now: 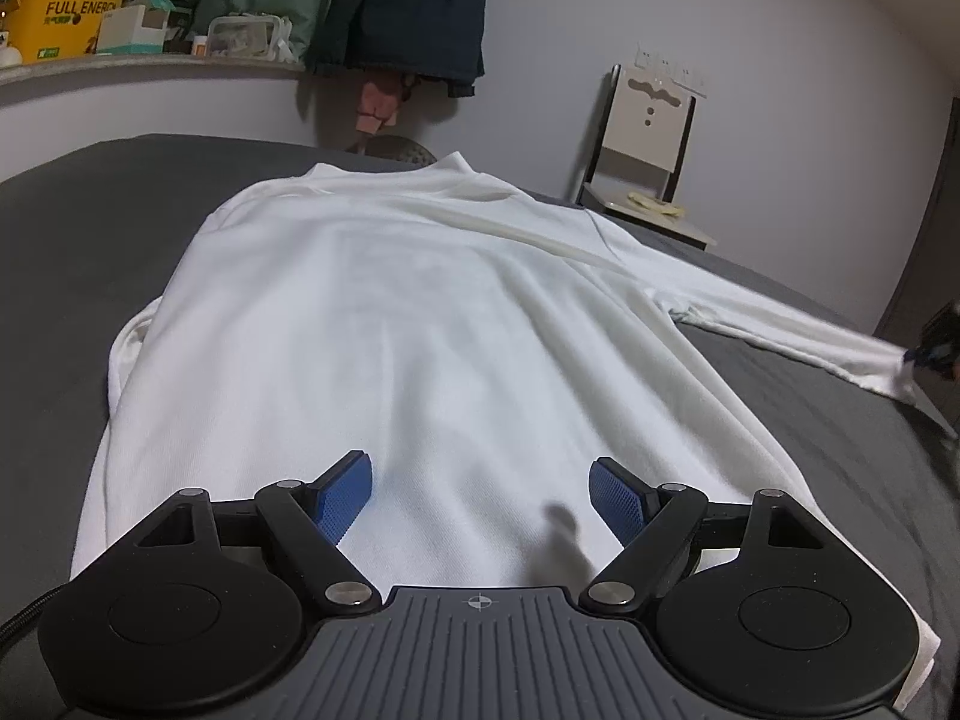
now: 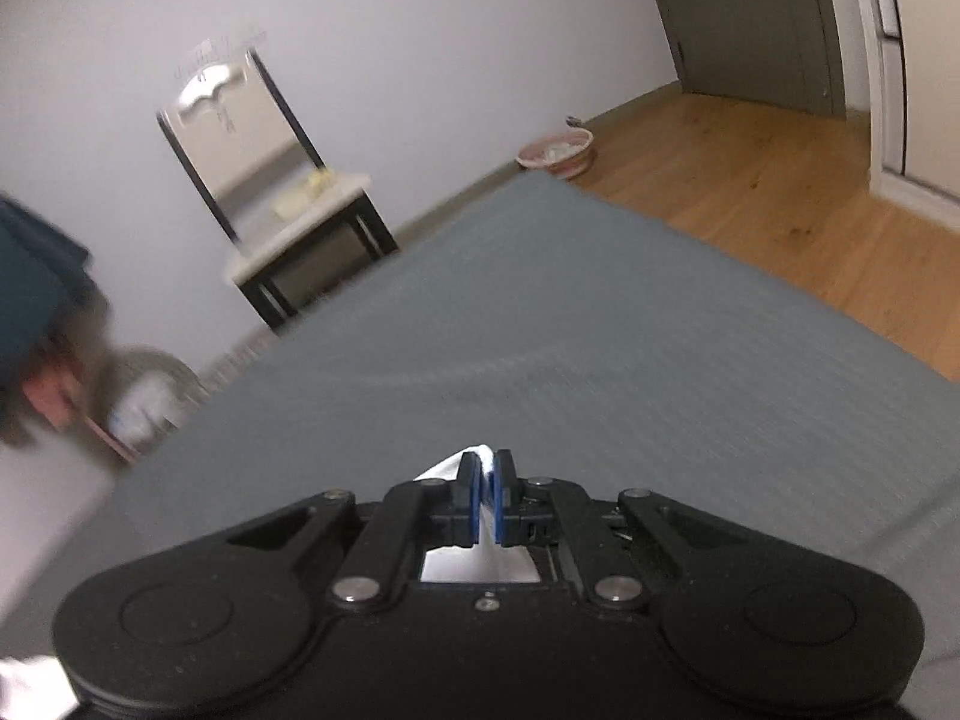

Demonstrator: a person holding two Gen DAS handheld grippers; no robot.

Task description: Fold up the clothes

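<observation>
A white long-sleeved shirt (image 1: 408, 324) lies flat on a grey bed (image 1: 90, 252), collar toward the far wall. My left gripper (image 1: 480, 480) hovers over the shirt's lower hem, its blue pads wide apart with only flat cloth beneath them. The shirt's right sleeve (image 1: 798, 330) stretches out to the right edge of the left wrist view, where the right gripper (image 1: 936, 348) pinches its cuff. In the right wrist view my right gripper (image 2: 487, 468) is shut on that white cuff (image 2: 474, 459), which pokes out between the blue pads above the grey bed (image 2: 600, 360).
A chair (image 1: 648, 144) stands by the wall beyond the bed, also the chair (image 2: 270, 192) in the right view. A shelf with boxes (image 1: 66, 24) and a hanging dark garment (image 1: 408, 6) are at the back. Wooden floor (image 2: 780, 198) and a round bowl (image 2: 558, 150) lie past the bed's corner.
</observation>
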